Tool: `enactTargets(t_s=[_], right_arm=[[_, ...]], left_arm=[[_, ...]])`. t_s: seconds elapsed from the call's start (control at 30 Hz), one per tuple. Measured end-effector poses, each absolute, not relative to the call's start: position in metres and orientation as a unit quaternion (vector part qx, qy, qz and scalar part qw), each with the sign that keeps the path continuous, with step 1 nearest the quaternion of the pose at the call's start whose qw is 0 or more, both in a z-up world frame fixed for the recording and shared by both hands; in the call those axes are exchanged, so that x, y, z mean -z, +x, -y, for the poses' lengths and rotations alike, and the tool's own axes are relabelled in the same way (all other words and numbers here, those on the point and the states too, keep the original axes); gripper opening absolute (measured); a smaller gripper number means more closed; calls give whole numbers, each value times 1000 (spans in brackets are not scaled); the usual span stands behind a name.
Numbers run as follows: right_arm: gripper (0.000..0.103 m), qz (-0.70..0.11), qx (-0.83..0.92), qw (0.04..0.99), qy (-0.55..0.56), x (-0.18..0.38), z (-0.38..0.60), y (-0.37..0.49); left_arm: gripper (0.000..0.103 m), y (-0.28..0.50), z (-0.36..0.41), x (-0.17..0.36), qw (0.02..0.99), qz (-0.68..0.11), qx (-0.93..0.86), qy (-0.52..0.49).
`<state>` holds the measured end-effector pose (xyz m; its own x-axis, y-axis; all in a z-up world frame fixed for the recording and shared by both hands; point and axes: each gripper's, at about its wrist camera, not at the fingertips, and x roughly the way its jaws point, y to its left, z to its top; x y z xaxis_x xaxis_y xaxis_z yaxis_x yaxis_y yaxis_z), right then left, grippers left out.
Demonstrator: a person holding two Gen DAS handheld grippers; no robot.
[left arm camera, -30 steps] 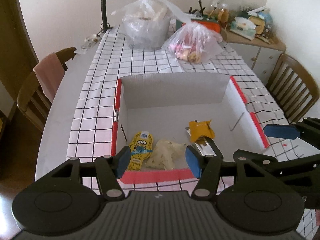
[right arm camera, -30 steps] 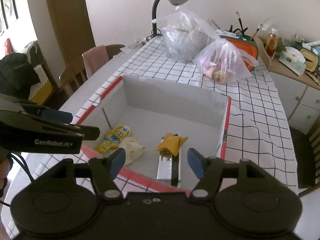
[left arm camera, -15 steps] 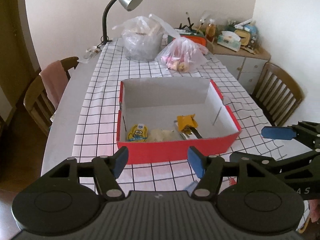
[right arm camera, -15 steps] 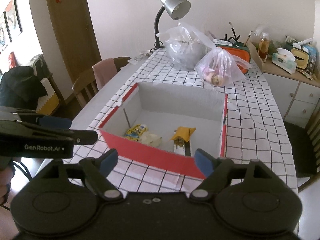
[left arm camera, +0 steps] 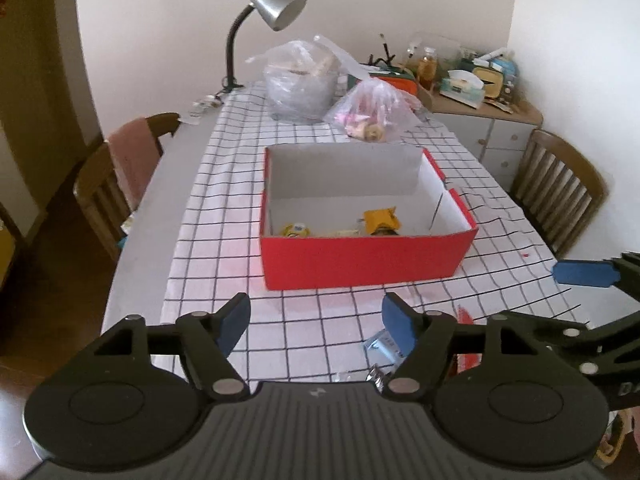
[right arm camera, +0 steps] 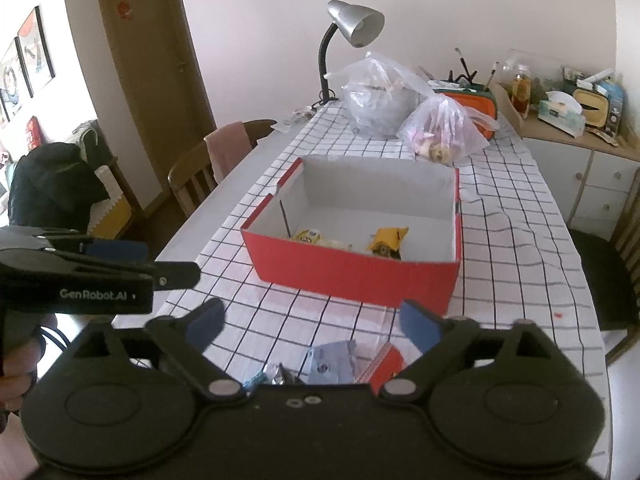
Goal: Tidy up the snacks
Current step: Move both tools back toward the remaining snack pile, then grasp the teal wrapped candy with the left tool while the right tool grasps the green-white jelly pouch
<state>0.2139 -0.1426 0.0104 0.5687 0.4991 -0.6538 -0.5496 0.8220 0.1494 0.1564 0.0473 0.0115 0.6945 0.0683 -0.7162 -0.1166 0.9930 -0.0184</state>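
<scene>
Opening empty w/ jaws apart: left hand-held gripper (left arm camera: 315, 322) & right hand-held gripper (right arm camera: 310, 322), near red box (left arm camera: 366, 258).

One red box (right arm camera: 352, 276) sits beyond the right gripper (right arm camera: 312, 322); three snack packets lie inside it: two yellow (right arm camera: 307, 236) (right arm camera: 388, 239), one pale (right arm camera: 338, 244); two plastic bags (right arm camera: 380, 100) (right arm camera: 440, 136) stand farther off; one desk lamp (right arm camera: 352, 28); three wooden chairs; a few loose wrappers (right arm camera: 332, 362) lie just under the gripper.

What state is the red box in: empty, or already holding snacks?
Holding snacks: the red box has a yellow packet and an orange packet on its floor.
</scene>
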Motion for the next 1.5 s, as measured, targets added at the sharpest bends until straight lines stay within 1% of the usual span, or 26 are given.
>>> enactTargets(t_s=[0.27, 0.53, 0.93, 1.1, 1.27, 1.4, 1.47, 1.5], right_arm=[[101, -367, -286, 884, -32, 5, 147, 187], [101, -389, -281, 876, -45, 32, 147, 158], [99, -440, -288, 848, -70, 80, 137, 137], [99, -451, -291, 840, -79, 95, 133, 135], [95, -458, -297, 833, -88, 107, 128, 140], [93, -472, -297, 825, -91, 120, 124, 148], [88, -479, -298, 821, -90, 126, 121, 152], [88, -483, -300, 818, -90, 128, 119, 153]], left_arm=[[76, 131, -47, 10, 911, -408, -48, -42], [76, 114, -50, 43, 891, -448, -40, -63], [76, 106, -49, 99, 851, -520, -43, -60], [76, 116, -53, 106, 846, -527, -52, -63], [76, 139, -61, 110, 844, -530, -45, -66], [76, 158, -64, 117, 839, -538, -44, -65], [76, 167, -64, 121, 836, -543, -43, -65], [76, 171, -64, 123, 834, -546, -43, -64]])
